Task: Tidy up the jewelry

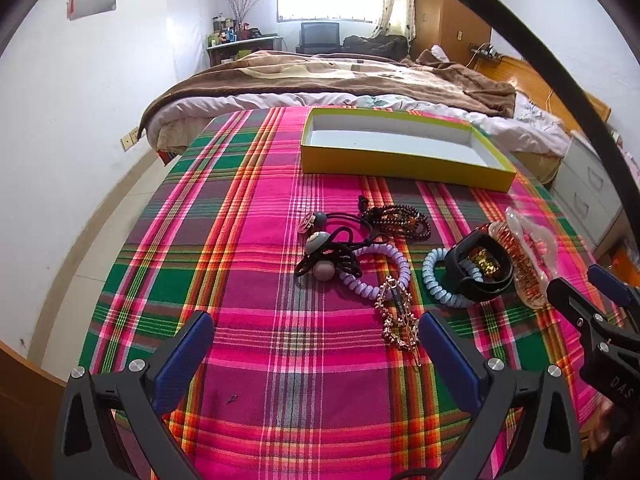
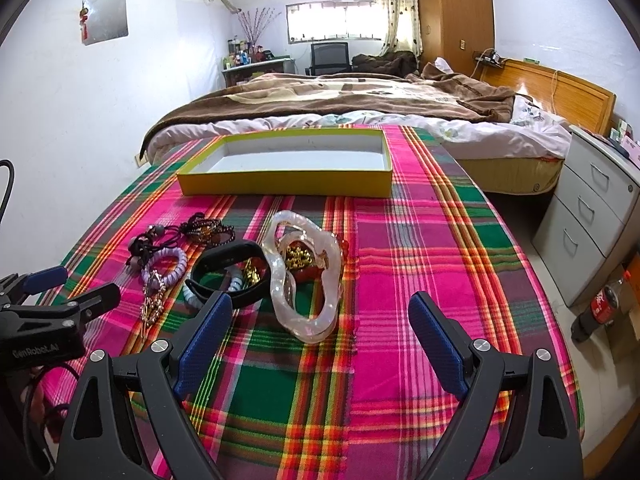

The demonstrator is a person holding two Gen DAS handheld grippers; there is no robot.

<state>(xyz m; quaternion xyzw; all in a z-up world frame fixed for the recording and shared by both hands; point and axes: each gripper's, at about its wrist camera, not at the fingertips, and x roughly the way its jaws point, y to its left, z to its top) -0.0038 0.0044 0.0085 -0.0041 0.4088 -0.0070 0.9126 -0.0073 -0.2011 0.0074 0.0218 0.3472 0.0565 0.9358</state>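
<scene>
Both my grippers spread, holding nothing: left gripper (image 1: 316, 334) at bottom centre, right gripper (image 2: 320, 316) likewise. Mid-frame, the jewelry pile (image 1: 404, 256) sits untouched on the plaid counter (image 1: 256, 360). Beyond it the yellow box (image 1: 400, 160) is empty, so nothing's sorted yet. Legible: "GenRobot.AI", "DAS" on gripper bodies.

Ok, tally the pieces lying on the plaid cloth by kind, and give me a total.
Spiral coil hair ties: 2 (lilac, pale blue)
Claw clips: 2 (black, clear)
Black elastic ties with bobbles: 1 tangled bunch, number unclear
Dark bead bracelet: 1
Gold hair clip: 1
Total: 7, taking the bunch as one.
</scene>
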